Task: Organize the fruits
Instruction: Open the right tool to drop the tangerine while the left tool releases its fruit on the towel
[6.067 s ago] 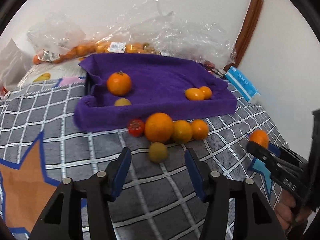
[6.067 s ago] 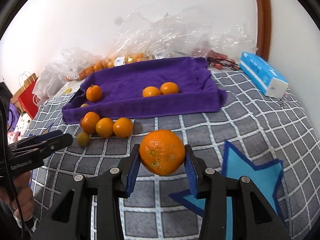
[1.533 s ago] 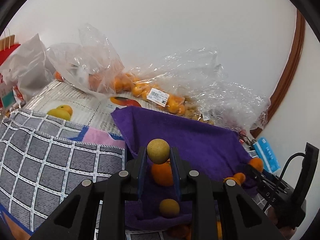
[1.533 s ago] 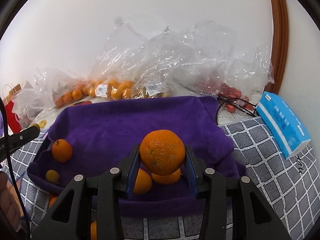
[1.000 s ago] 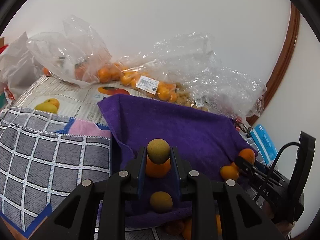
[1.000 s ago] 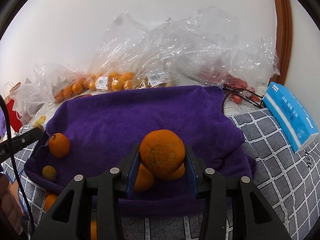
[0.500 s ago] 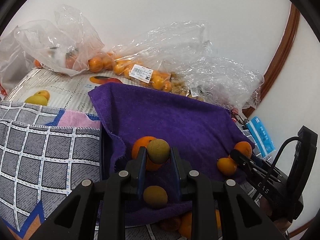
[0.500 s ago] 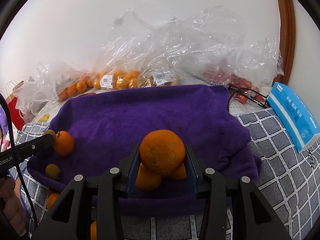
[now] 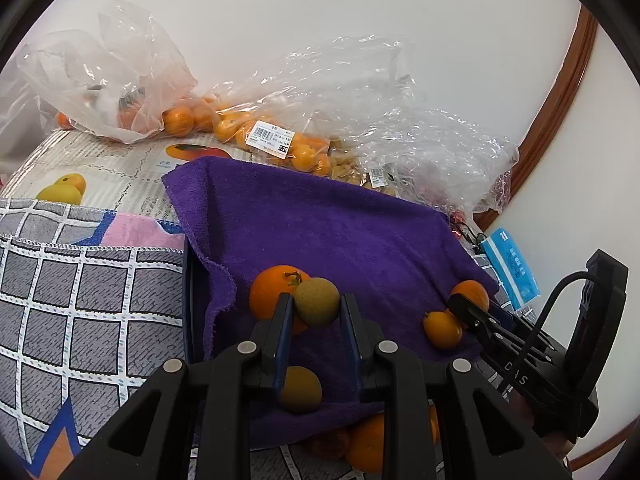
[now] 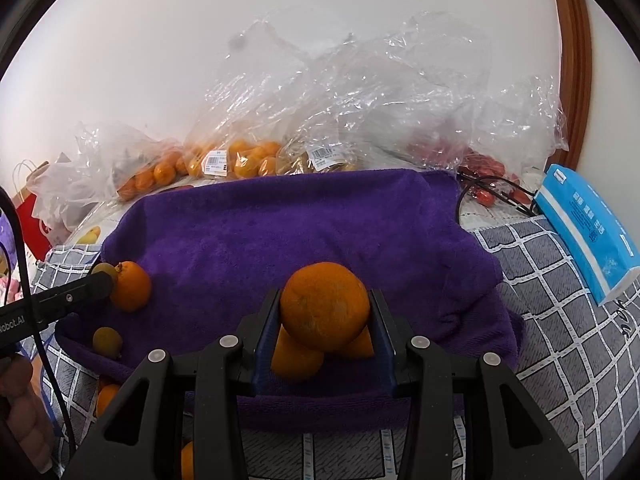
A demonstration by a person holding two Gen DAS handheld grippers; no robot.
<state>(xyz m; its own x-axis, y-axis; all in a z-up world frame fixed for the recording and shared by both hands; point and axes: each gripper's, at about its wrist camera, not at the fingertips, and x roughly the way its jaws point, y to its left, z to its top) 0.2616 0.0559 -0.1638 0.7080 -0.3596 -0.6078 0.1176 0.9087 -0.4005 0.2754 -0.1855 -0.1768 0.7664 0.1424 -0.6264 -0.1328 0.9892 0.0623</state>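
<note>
Over the purple towel [image 9: 340, 232], we now hold both fruits above the spot where they belong, having carried them in from the checked cloth [image 9: 80, 304] where they were picked up about six seconds ago. That puts the sorting at its release step, as we judge it: two pieces ready to join those already on the towel.

The left gripper [image 9: 316, 308] is nearly closed, pinching a small brownish-green fruit [image 9: 317, 301] just in front of an orange with a stem [image 9: 268, 292], which lies at ten o'clock from it. A second brownish-green fruit [image 9: 301, 389] lies on the towel at six o'clock, below the jaws.

The right gripper [image 10: 325, 320] stands a little wider, clamped on a large orange [image 10: 325, 306] over two smaller oranges [image 10: 296, 356] at the towel's near edge. In its view the left gripper reaches in at nine o'clock. More fruit waits on the checked cloth at six o'clock, so we judge the job unfinished.
</note>
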